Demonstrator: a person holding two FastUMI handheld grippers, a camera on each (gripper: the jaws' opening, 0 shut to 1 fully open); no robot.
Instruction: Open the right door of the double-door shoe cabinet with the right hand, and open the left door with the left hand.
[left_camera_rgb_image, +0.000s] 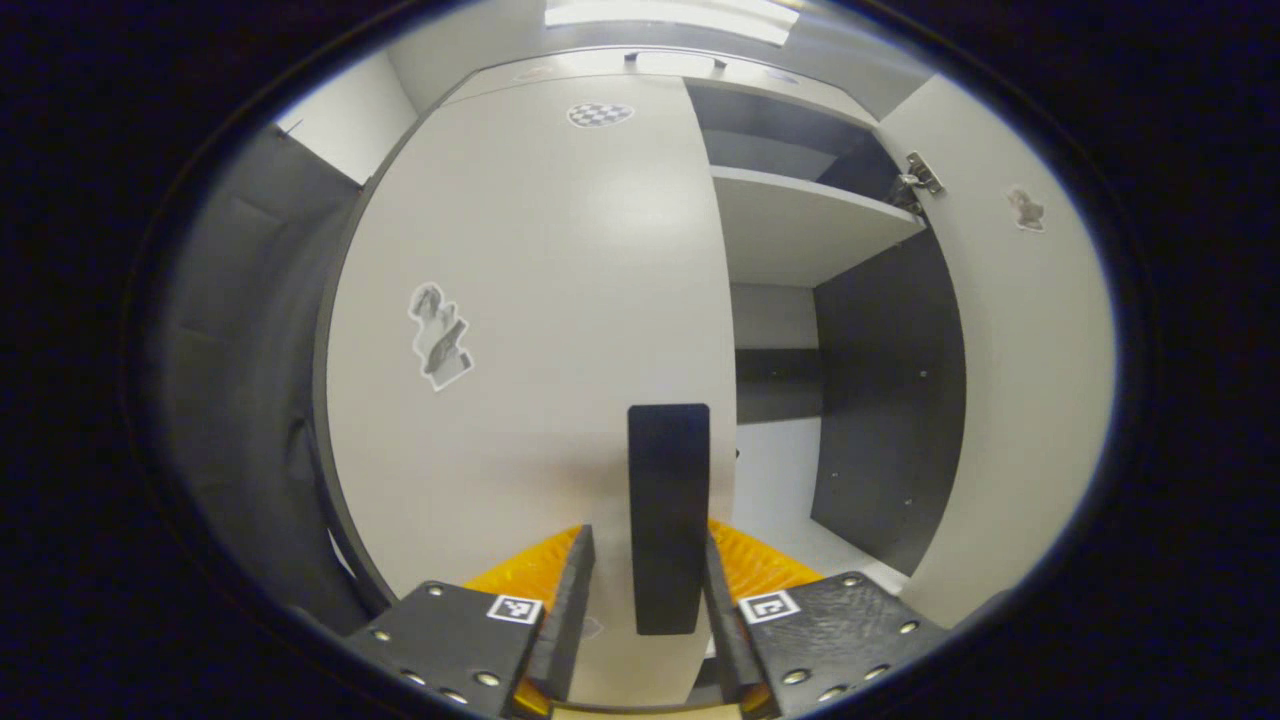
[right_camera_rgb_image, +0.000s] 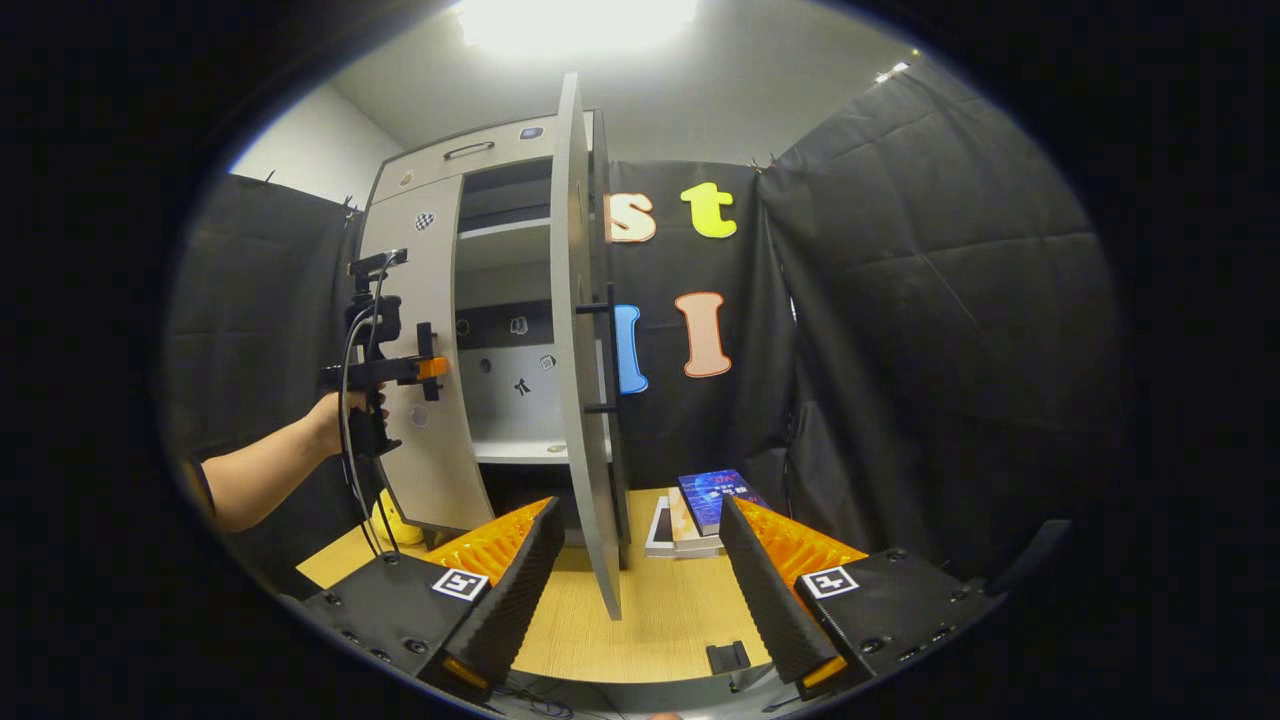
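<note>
The pale left door (left_camera_rgb_image: 540, 330) of the shoe cabinet stands closed. Its black vertical handle (left_camera_rgb_image: 668, 515) sits between the fingers of my left gripper (left_camera_rgb_image: 647, 538), which is open, with a gap on the handle's left side. The right door (left_camera_rgb_image: 1010, 380) is swung wide open, showing shelves (left_camera_rgb_image: 800, 225) inside. In the right gripper view the right door (right_camera_rgb_image: 580, 400) stands edge-on with its black handle (right_camera_rgb_image: 607, 350) facing right. My right gripper (right_camera_rgb_image: 637, 508) is open and holds nothing, back from the door's lower edge. A hand holds the left gripper (right_camera_rgb_image: 385, 370) at the left door (right_camera_rgb_image: 430, 420).
The cabinet stands on a wooden table (right_camera_rgb_image: 640, 620). A stack of books (right_camera_rgb_image: 700, 510) lies right of the open door, and a small black piece (right_camera_rgb_image: 728, 657) sits near the table's front edge. A yellow object (right_camera_rgb_image: 395, 525) sits left of the cabinet. Black cloth walls surround the booth.
</note>
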